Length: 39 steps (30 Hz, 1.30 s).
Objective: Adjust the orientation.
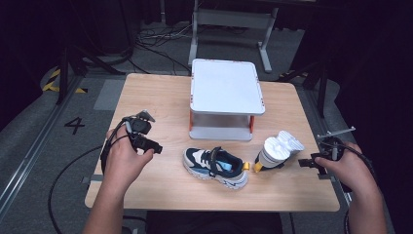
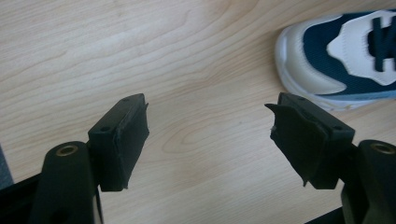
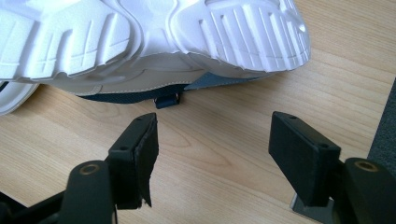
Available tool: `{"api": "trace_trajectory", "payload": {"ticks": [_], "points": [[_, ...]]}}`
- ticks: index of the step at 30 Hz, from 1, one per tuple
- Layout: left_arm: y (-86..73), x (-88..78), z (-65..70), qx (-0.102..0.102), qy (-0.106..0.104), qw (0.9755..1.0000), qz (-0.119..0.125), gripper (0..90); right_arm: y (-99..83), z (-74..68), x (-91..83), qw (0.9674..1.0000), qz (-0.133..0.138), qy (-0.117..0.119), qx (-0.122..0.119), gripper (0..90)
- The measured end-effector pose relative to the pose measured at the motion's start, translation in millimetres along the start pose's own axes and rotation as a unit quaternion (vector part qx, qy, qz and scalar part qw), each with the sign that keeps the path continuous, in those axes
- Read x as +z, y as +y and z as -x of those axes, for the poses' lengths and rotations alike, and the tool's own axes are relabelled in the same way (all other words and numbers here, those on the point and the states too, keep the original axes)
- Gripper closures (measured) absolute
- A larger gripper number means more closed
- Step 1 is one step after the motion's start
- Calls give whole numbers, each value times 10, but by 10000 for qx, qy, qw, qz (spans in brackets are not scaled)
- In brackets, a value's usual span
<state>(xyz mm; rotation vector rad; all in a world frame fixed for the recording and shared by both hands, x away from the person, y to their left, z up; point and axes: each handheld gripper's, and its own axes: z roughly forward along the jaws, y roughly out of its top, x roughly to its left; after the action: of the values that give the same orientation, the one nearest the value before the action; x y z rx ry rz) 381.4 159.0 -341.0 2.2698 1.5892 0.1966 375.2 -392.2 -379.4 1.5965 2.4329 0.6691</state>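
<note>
Jaws of the left tool (image 1: 157,147) stand wide apart with nothing but bare wood between them; in the left gripper view its pads (image 2: 122,140) hover over the bench (image 2: 140,56), and the toe of the upright shoe (image 2: 343,51) sits off to the upper right, clear of them. The right tool (image 1: 306,163) is likewise released — in the right gripper view its pads (image 3: 140,154) frame bare bench just short of the tipped shoe (image 3: 154,42), near it but not touching. From the high view, the upright shoe (image 1: 214,167) — navy, white and light blue, with a dark strap — rests on its sole near the front middle of the bench (image 1: 160,92), its long axis running left to right and slanting slightly toward the front edge, toe to the left nearest the left tool. The tipped shoe (image 1: 277,151) lies on its side just to the right, its white grooved sole turned toward the right tool and its long axis slanting from front-left to back-right. Behind both shoes stands a white two-level rack (image 1: 226,95) with orange posts; its top shelf is bare. No lettering on either shoe is legible. On the floor to the left, a painted "4" (image 1: 74,125) can be read.
</note>
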Motion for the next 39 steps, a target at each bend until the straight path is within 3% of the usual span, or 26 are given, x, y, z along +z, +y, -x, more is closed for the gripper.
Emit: {"api": "trace_trajectory", "payload": {"ticks": [1, 2, 5, 7, 8, 9, 10, 12, 15, 18, 20, 24, 29, 32, 35, 39], "points": [[14, -10, 38, 4, -3, 10000, 40, 286, -3, -2, 2, 10000, 14, -12, 7, 338], [54, -27, 132, -48, -172, 9998, 53, 342, -12, 1, 4, 10000, 3, -2, 19, 338], [96, -25, 247, -55, -373, 9993, 46, 344, -24, 3, 5, 10000, 3, -22, 40, 337], [120, -16, 342, -78, -574, 9982, 177, 375, -45, 11, 2, 10000, -14, 11, 54, 335], [137, -2, 425, -3, -592, 9977, 327, 434, -65, 18, -7, 10000, 4, -12, 94, 335], [137, -2, 425, -3, -592, 9977, 327, 424, -65, 18, -7, 10000, 4, -12, 94, 335], [163, 16, 520, 127, -612, 9969, 486, 419, -84, 28, -14, 10000, -4, -33, 93, 335], [190, 29, 628, 417, -500, 9964, 550, 361, -98, 33, -18, 9999, -24, -32, 118, 335], [212, 49, 718, 537, -528, 9960, 476, 358, -107, 29, -14, 9999, -27, -40, 123, 334], [286, 82, 829, 462, -882, 9950, 85, 384, -106, 22, -3, 9999, -46, -14, 131, 334], [314, 75, 886, 512, -995, 9936, 146, 468, -104, 21, 7, 9999, -66, -15, 129, 333], [338, 71, 972, 667, -1165, 9909, 84, 470, -102, 20, 28, 9999, -79, -21, 109, 332], [401, 175, 1197, 857, -1190, 9889, -256, 426, -98, 19, 45, 9999, -117, -15, 101, 331], [470, 264, 1276, 875, -1391, 9859, -328, 409, -96, 11, 47, 9999, -108, -14, 104, 331], [548, 387, 1324, 799, -1314, 9874, -379, 415, -96, 7, 37, 9999, -87, 0, 79, 330], [593, 542, 1410, 829, -1271, 9869, -555, 416, -99, 19, 43, 9999, -94, -5, 90, 330]]}}
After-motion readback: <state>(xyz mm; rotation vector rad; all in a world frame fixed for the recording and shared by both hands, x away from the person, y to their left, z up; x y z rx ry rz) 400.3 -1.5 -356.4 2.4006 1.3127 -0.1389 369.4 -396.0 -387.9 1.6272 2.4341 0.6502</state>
